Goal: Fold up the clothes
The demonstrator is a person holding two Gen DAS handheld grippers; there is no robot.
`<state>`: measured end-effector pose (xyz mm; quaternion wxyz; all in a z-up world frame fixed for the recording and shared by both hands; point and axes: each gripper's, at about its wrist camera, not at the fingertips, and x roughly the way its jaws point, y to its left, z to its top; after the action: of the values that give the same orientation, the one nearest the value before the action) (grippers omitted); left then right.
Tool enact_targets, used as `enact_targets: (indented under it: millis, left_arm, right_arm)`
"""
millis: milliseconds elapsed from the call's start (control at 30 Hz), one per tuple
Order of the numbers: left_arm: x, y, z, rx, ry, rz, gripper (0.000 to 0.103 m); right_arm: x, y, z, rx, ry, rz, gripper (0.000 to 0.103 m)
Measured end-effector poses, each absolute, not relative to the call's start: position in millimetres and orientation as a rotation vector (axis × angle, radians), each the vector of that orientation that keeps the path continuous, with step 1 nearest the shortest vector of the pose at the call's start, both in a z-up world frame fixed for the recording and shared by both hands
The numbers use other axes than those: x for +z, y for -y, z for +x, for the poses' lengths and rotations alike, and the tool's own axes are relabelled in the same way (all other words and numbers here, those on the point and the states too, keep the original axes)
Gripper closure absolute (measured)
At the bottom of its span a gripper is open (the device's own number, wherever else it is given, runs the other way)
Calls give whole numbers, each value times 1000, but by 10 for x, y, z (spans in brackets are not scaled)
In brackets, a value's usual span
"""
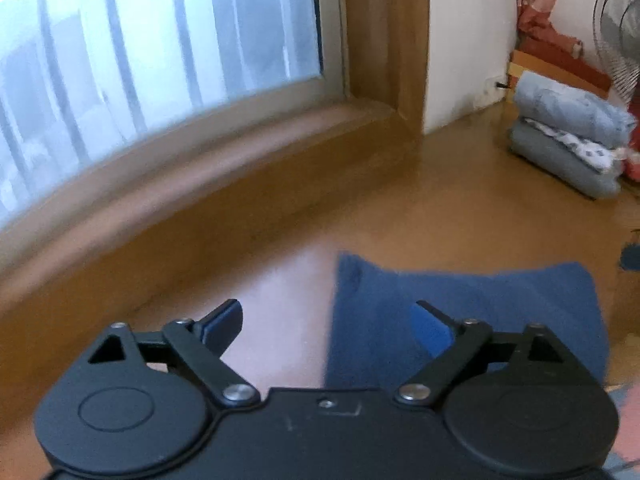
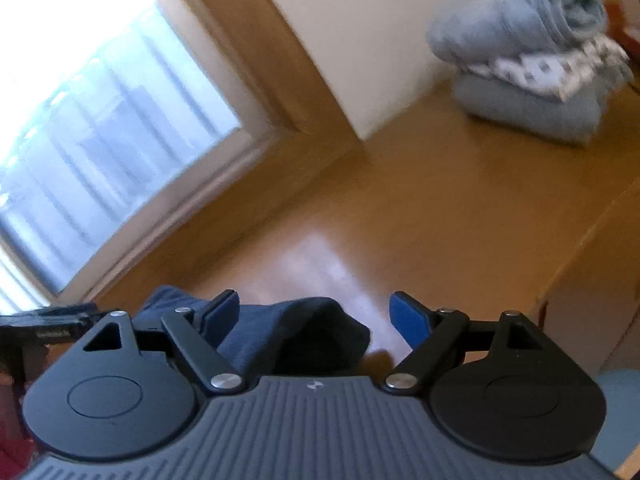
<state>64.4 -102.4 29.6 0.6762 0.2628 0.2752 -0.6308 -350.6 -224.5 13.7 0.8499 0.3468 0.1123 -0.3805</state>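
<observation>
Blue garment (image 1: pixel 472 312) lies folded on the wooden floor (image 1: pixel 400 216), lower right of frame, free of both wide-spread, empty claws, left gripper (image 1: pixel 328 320) and right gripper (image 2: pixel 314 316), apparently released for stacking.

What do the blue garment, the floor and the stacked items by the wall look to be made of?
Blue garment: soft matte knit or fleece, probably; it slumps in rounded folds. Floor: glossy wood or wood-look sheet; window light reflects off it. Stack: folded cloth, grey-blue pieces with a printed white one between; blur hides the weave.
</observation>
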Motion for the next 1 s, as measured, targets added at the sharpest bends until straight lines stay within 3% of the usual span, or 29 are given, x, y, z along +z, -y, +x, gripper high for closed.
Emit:
enact_targets:
  millis: [100, 333, 633, 1000]
  left_arm:
    - [183, 878, 617, -1406, -746, 544, 13]
    - [-1, 777, 456, -1332, -879, 505, 13]
    - [-65, 862, 336, -1126, -1037, 208, 12]
    - [57, 1056, 83, -918, -1063, 198, 9]
  right_arm:
    - [224, 2227, -3432, -756, -242, 677, 6]
    - [237, 2631, -3041, -502, -412, 639, 6]
    - [11, 3213, -2401, -82, -748, 485, 6]
    - [-295, 3400, -1949, 270, -847, 587, 3]
